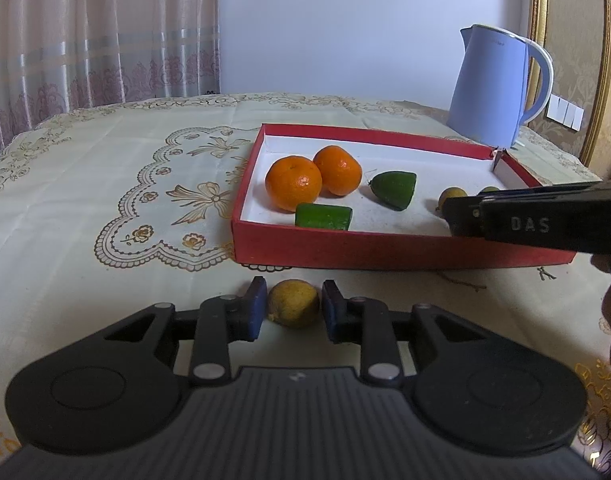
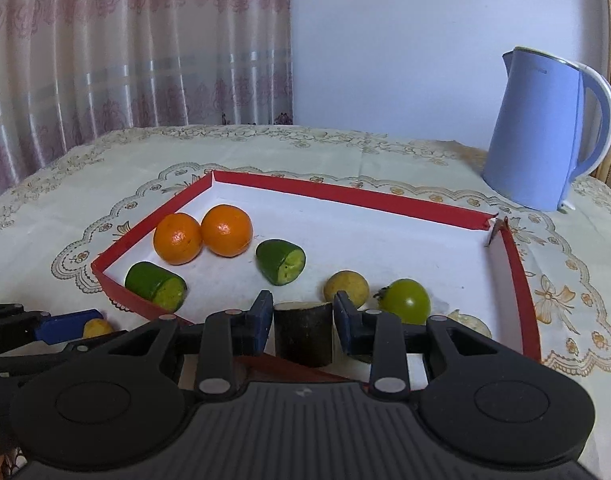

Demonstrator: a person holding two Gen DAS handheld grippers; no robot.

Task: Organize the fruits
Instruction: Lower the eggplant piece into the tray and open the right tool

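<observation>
My left gripper (image 1: pixel 292 298) rests low on the tablecloth just in front of the red tray (image 1: pixel 385 250), shut on a small yellow fruit (image 1: pixel 293 308). My right gripper (image 2: pixel 303 310) hovers over the tray's near edge, shut on a dark, stubby cylindrical piece (image 2: pixel 303 336). Inside the white-lined tray lie two oranges (image 2: pixel 177 238) (image 2: pixel 226 230), two green cut pieces (image 2: pixel 157 286) (image 2: pixel 281 262), a small yellow fruit (image 2: pixel 346 287) and a green round fruit (image 2: pixel 407 300). The left wrist view shows the right gripper (image 1: pixel 453 216) from the side, over the tray's right part.
A light blue kettle (image 2: pixel 541 132) stands at the back right, beyond the tray. An embroidered cream tablecloth (image 1: pixel 105 184) covers the table. Curtains hang behind on the left. A pale fruit (image 2: pixel 471 322) lies half hidden behind my right gripper's finger.
</observation>
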